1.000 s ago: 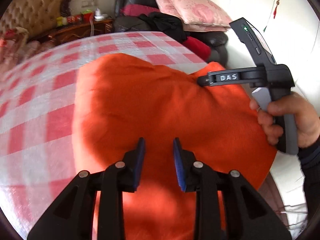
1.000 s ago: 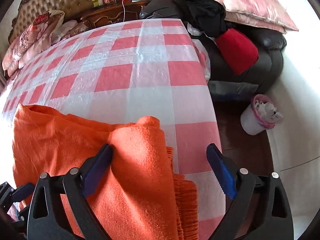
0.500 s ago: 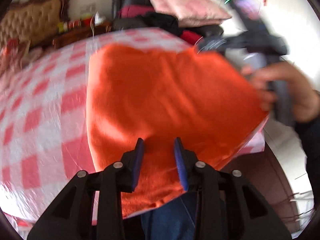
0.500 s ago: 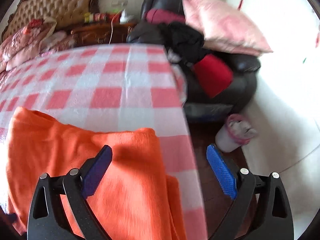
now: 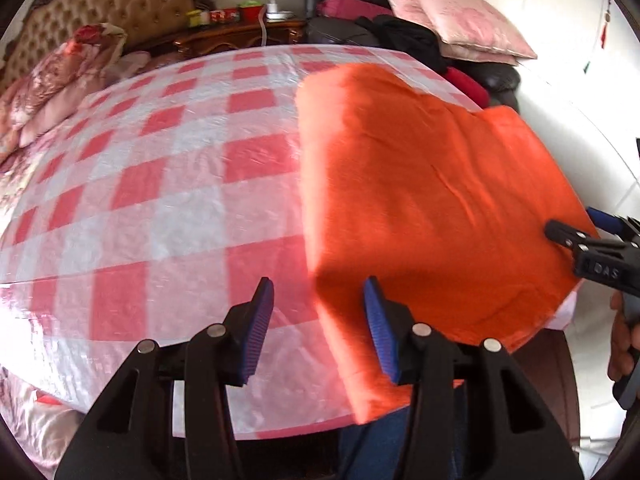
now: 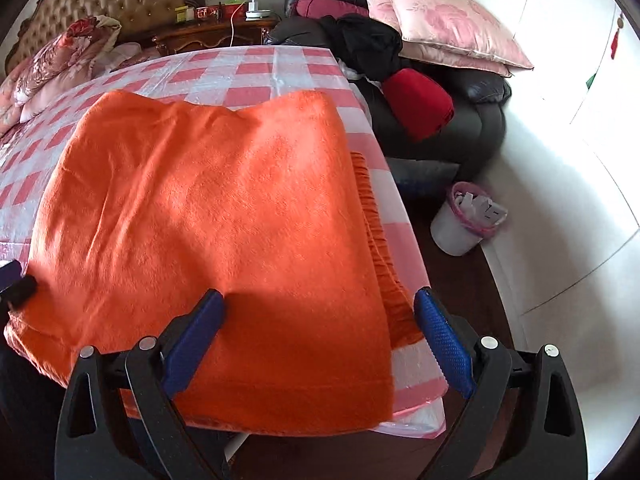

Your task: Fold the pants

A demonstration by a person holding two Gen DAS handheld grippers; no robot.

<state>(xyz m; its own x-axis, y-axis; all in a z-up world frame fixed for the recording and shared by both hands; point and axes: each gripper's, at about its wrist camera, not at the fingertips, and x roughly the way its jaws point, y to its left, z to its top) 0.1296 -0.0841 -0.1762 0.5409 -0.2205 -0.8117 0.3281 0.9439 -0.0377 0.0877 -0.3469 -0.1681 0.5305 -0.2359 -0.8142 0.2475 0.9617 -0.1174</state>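
The orange pants (image 5: 424, 200) lie folded in a flat stack on the right end of the red-and-white checked table (image 5: 160, 184); in the right wrist view the pants (image 6: 224, 216) reach the near edge and hang slightly over it. My left gripper (image 5: 316, 322) is open and empty, above the table at the stack's left near corner. My right gripper (image 6: 316, 338) is open wide and empty, held above the near end of the stack; it also shows at the right edge of the left wrist view (image 5: 572, 228).
A black sofa (image 6: 460, 120) with pink pillows (image 6: 448, 28) and dark clothes stands past the table's right end. A white bin (image 6: 464, 220) sits on the dark floor beside the table. A bed with a tufted headboard (image 5: 120, 4) lies behind.
My left gripper has opened, let go of the pants and moved left off the stack. My right gripper has pulled back toward the near edge, still open. The pants now lie flat.
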